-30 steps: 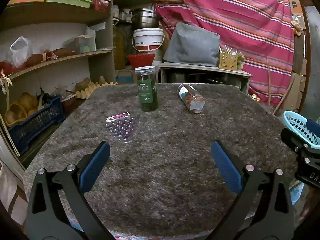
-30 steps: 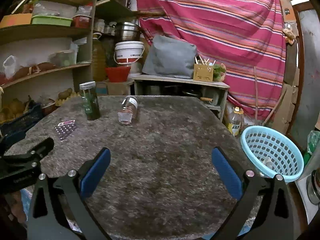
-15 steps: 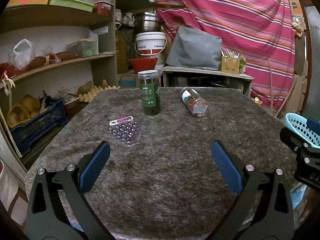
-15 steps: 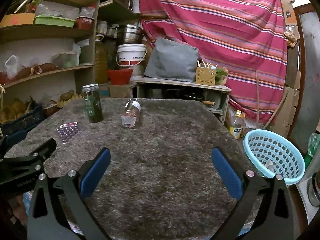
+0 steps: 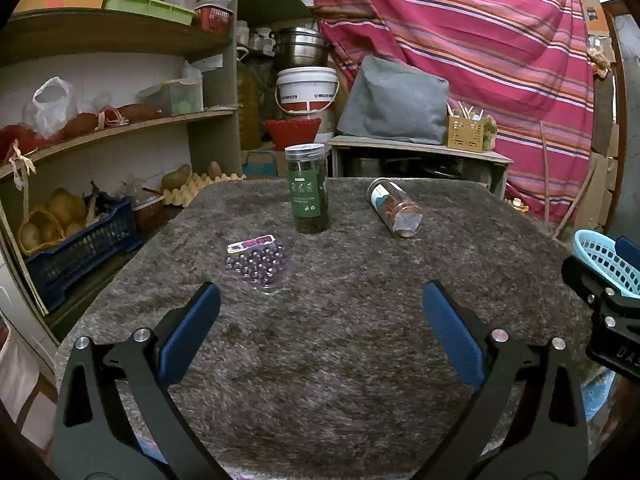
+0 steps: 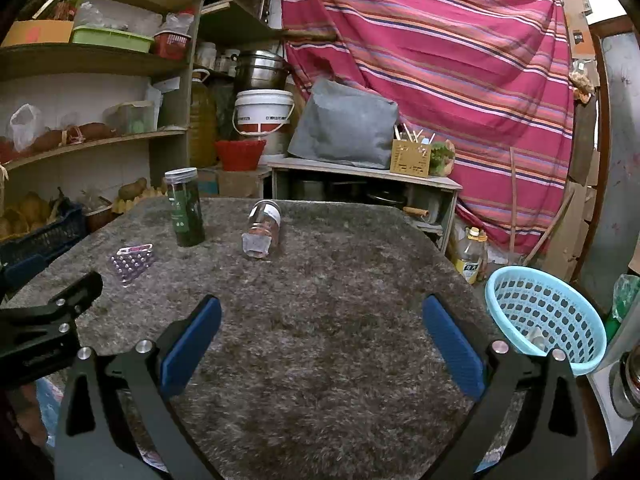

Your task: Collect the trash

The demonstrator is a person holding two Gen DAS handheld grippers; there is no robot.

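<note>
On the grey shaggy table (image 5: 340, 352) lie three items: a clear blister pack of purple beads (image 5: 259, 263), an upright green-labelled jar (image 5: 307, 189), and a clear jar on its side (image 5: 394, 207). They also show in the right wrist view: blister pack (image 6: 133, 259), green jar (image 6: 185, 207), fallen jar (image 6: 263, 229). My left gripper (image 5: 320, 320) is open and empty, short of the blister pack. My right gripper (image 6: 320, 324) is open and empty over the table's near half. A light blue basket (image 6: 546, 316) stands off the table's right edge.
Wooden shelves (image 5: 120, 124) with bags, a blue crate (image 5: 76, 248) and produce line the left side. A low bench (image 5: 416, 152) with a grey cushion stands behind the table. A striped red cloth (image 6: 460, 60) hangs at the back. An oil bottle (image 6: 474, 256) sits on the floor.
Both grippers have moved forward a little toward the items on the table, which now appear nearer. Both stay open and empty.
</note>
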